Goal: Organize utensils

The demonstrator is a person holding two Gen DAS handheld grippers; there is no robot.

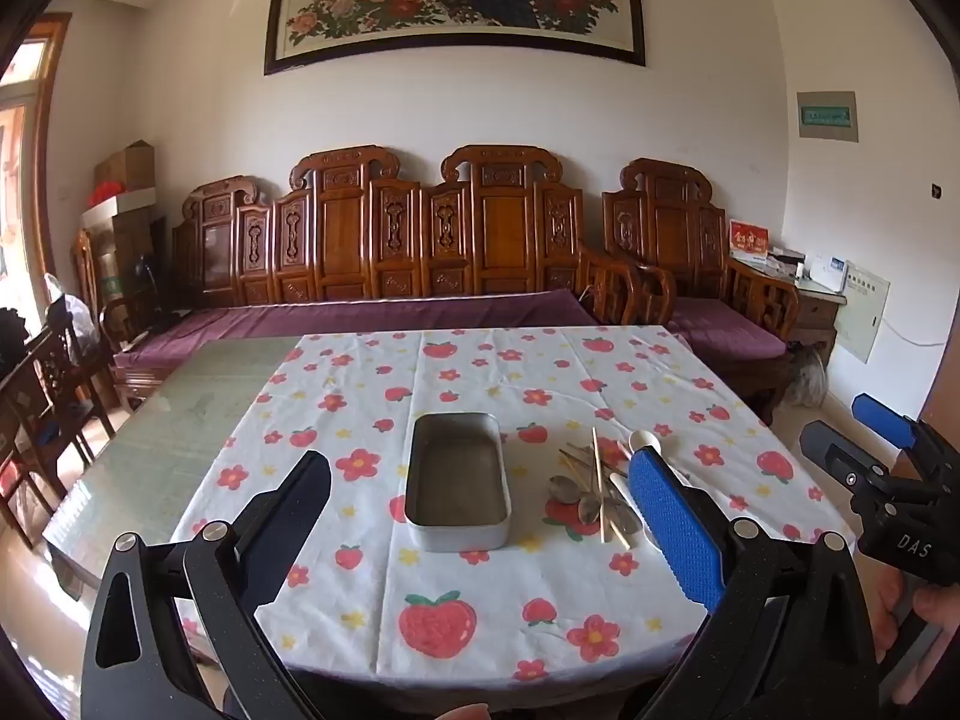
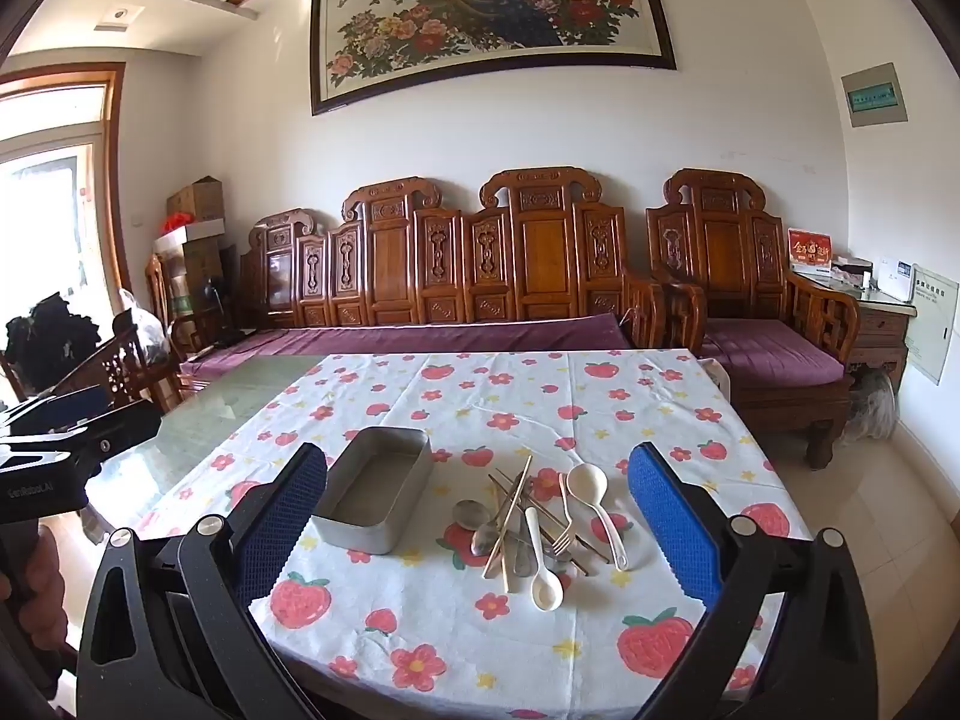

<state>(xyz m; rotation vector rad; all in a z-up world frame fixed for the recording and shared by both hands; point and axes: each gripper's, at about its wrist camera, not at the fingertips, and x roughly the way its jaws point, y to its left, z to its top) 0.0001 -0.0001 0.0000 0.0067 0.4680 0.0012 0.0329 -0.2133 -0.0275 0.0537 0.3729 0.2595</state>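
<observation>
A grey metal tin stands empty on the strawberry-print tablecloth. To its right lies a loose pile of utensils: metal spoons, a fork, chopsticks and two white spoons. My left gripper hovers open above the near table edge, in front of the tin. My right gripper is open too, held short of the pile, touching nothing. The right gripper also shows at the right edge of the left wrist view.
The cloth covers only part of a glass-topped table. Behind it runs a carved wooden sofa with purple cushions. Wooden chairs stand at the left. A hand grips the right tool.
</observation>
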